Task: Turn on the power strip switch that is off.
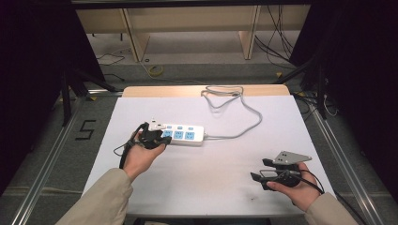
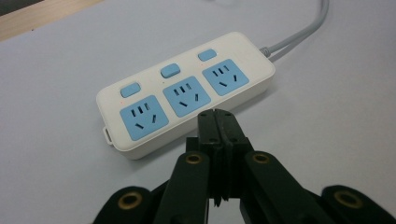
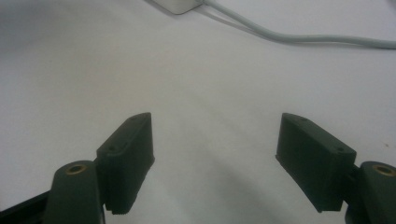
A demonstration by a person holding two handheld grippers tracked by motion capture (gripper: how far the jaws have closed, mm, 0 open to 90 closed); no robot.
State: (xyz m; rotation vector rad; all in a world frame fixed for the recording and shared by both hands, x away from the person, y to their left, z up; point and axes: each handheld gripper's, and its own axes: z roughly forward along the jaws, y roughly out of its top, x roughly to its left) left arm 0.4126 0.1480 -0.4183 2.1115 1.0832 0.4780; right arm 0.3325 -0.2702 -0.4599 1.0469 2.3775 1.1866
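Beside the closed left tool (image 2: 219, 116), a rounded white power strip (image 2: 187, 93) (blue sockets).

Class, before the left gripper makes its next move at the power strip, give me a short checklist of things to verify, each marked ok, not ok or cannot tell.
1. Left gripper jaws closed with nothing between them: ok.
2. Its tip near the power strip, by the middle socket: ok.
3. Tip touching the strip: cannot tell.
4. Three switches within sight and uncovered: ok.
5. Right gripper open and apart from the strip: ok.
6. Grey cord lies away from both grippers: ok.
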